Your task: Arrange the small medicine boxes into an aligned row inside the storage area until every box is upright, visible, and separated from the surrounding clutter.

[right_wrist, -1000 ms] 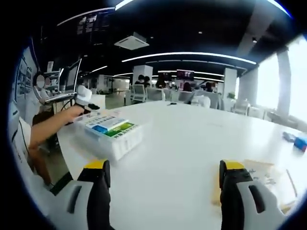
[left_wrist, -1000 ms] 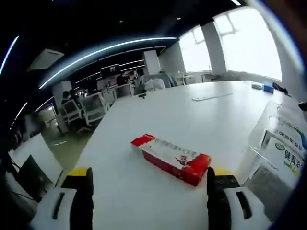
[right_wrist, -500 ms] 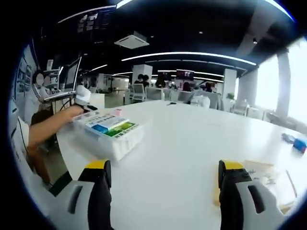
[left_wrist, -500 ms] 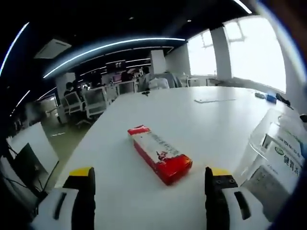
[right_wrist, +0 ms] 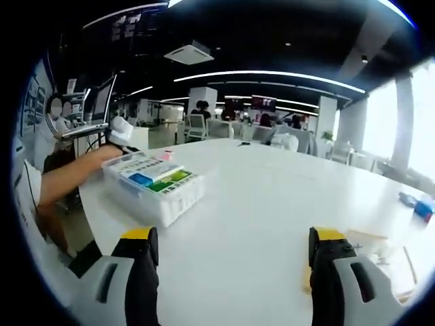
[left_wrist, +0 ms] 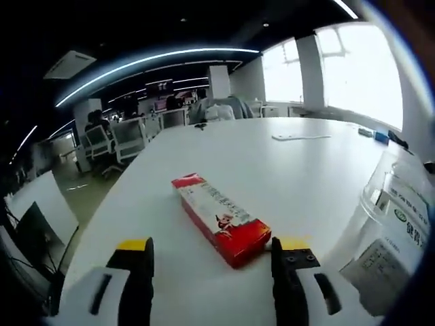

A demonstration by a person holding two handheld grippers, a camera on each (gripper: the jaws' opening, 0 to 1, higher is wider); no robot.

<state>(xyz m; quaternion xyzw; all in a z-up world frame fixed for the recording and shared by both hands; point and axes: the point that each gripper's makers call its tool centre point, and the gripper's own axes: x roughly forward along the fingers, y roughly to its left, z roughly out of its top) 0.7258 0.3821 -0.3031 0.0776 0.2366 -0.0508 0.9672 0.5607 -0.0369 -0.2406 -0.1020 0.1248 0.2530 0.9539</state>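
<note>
Your left gripper [left_wrist: 212,266] is wide open and holds nothing; the red box [left_wrist: 219,217] lies flat mid-frame, just past its jaws. It sits slanted, so closing now could spin it away. Your right gripper [right_wrist: 231,261] is open and empty too, and the bin [right_wrist: 155,190] at left seems to hold more boxes.

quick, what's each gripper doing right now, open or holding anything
Left gripper: open, holding nothing; the red medicine box lies flat between its jaws.
Right gripper: open, empty, over the white table.
</note>
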